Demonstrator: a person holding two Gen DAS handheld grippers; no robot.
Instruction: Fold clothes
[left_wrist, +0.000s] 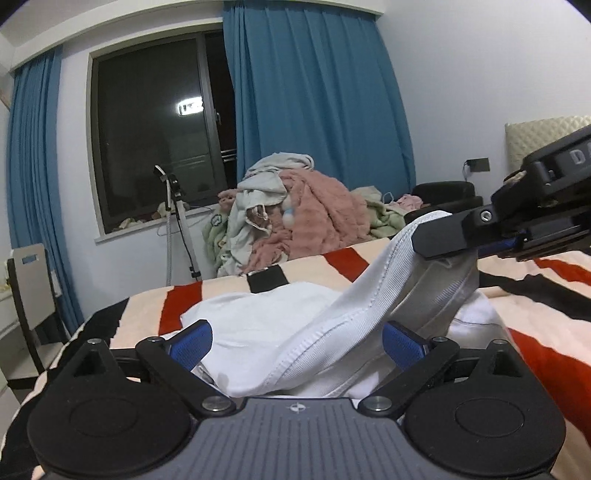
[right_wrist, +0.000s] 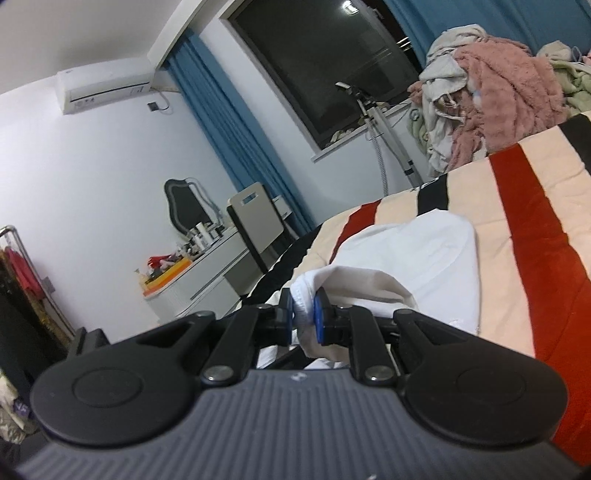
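Note:
A white garment (left_wrist: 266, 325) lies bunched on the striped bed. My left gripper (left_wrist: 297, 345) is open, its blue pads (left_wrist: 192, 345) on either side of the garment's ribbed hem, which passes between them. My right gripper (right_wrist: 306, 317) is shut on the ribbed edge of the white garment (right_wrist: 424, 258) and holds it lifted off the bed. In the left wrist view the right gripper (left_wrist: 436, 240) comes in from the right and pulls that hem up into a taut ridge.
The bed has a cream, red and black striped blanket (left_wrist: 535, 317). A heap of pink, grey and green clothes (left_wrist: 295, 218) sits at its far side. A garment steamer stand (left_wrist: 177, 221), a chair (right_wrist: 255, 225) and a cluttered desk (right_wrist: 192, 262) stand left of the bed.

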